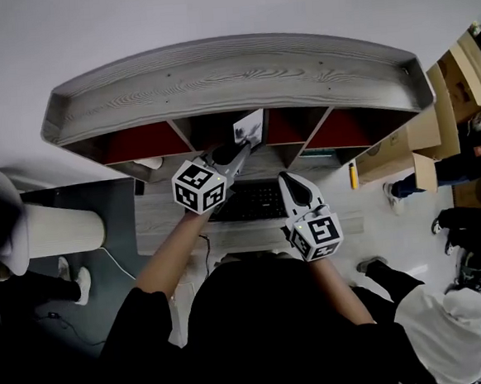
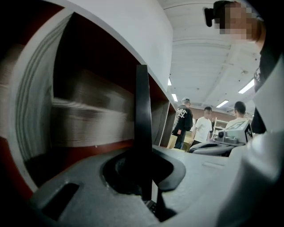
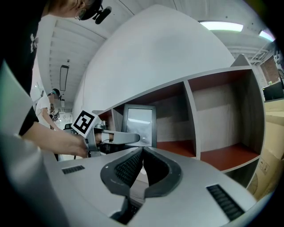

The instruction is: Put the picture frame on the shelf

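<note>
- One picture frame, and the left gripper is clamped on it. In the left gripper view the frame shows edge-on as a thin black strip rising from between the jaws.
- The frame stands upright with its long axis vertical, in portrait. Its pale glazed face is turned to the right, toward the right gripper's camera, and its thin edge faces the left gripper.
- It is held at the mouth of the shelf, in front of the second opening from the left. No view shows whether its lower edge rests on the shelf board.
- Two grippers, each with a marker cube. The right gripper hangs nearer and to the right of the frame, well clear of it, its jaws pressed together on nothing.
- One shelf unit with a grey wood-grain top and red-lined openings. Four openings can be made out in a row in the head view.
- One dark keyboard lies on the surface below the shelf, between the two grippers.
- Three people stand in the far background of the left gripper view.
</note>
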A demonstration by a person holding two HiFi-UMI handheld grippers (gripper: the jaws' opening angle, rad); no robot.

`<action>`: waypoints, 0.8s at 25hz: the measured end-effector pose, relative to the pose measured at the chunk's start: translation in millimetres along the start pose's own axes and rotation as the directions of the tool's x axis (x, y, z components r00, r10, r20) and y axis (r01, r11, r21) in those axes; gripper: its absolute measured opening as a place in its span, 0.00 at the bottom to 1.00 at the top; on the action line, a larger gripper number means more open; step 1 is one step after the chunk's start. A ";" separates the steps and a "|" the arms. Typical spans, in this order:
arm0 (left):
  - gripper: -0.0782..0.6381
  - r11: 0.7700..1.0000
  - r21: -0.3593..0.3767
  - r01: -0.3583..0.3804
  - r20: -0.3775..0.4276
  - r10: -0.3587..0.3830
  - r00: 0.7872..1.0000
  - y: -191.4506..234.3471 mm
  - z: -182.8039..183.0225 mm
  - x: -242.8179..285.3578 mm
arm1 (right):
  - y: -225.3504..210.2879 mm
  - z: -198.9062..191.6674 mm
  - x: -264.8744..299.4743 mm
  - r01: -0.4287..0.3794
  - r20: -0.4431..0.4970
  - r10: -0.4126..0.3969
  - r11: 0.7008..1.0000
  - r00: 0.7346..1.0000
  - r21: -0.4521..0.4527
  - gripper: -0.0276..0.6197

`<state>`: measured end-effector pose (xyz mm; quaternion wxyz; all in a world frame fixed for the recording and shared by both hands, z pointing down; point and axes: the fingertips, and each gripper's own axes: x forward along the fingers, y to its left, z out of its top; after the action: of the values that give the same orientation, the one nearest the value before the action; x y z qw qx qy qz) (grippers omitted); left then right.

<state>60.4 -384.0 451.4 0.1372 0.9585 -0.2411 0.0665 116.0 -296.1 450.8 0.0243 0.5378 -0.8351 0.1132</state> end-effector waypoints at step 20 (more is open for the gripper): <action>0.18 0.999 -0.052 -0.006 -0.178 -0.003 0.984 48.4 1.2 62.9 | -43.7 18.7 -8.3 0.141 0.045 -0.142 0.990 0.989 0.014 0.06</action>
<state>92.2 -453.3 473.6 0.1832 0.9446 -0.2303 0.1456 160.4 -310.0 438.4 0.0102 0.5983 -0.7945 0.1034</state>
